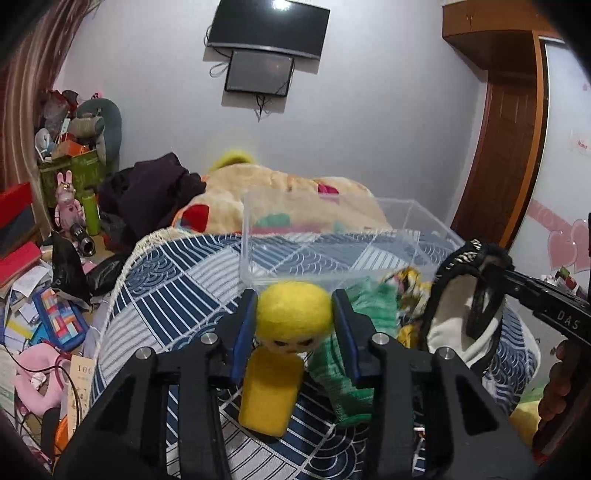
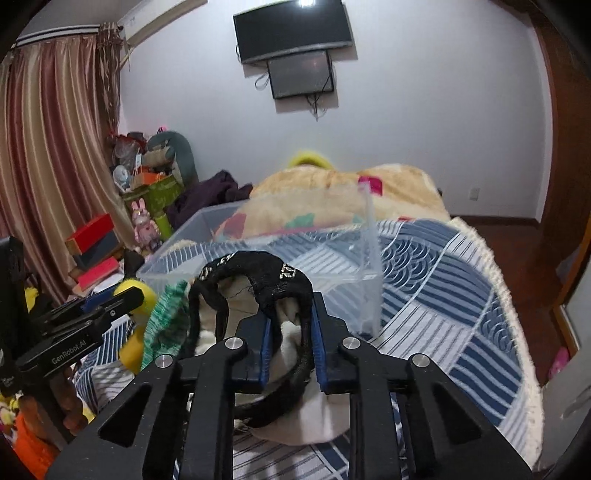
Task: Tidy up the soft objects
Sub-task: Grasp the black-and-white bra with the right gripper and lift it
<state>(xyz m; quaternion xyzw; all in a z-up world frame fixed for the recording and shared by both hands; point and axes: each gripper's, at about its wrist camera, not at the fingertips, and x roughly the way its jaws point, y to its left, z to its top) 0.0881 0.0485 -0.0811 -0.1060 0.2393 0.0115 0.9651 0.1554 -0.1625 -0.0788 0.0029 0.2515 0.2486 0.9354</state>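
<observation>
My left gripper (image 1: pixel 294 314) is shut on the round head of a yellow felt doll (image 1: pixel 291 317), held above the blue patterned bedspread (image 1: pixel 177 288). My right gripper (image 2: pixel 290 325) is shut on the black rim of a white and black fabric pouch (image 2: pixel 258 280), lifted off the bed; the pouch also shows in the left wrist view (image 1: pixel 458 321). A clear plastic box (image 1: pixel 332 240) stands on the bed just beyond both grippers, seen too in the right wrist view (image 2: pixel 280 251). A green knitted cloth (image 1: pixel 351 373) and a yellow-patterned cloth (image 1: pixel 406 280) lie between the grippers.
A beige blanket (image 1: pixel 280 192) and a dark garment (image 1: pixel 151 192) lie farther up the bed. The floor at left holds cluttered books, boxes and toys (image 1: pixel 44 295). A wooden door (image 1: pixel 509 155) is on the right, and a TV (image 1: pixel 269 26) on the wall.
</observation>
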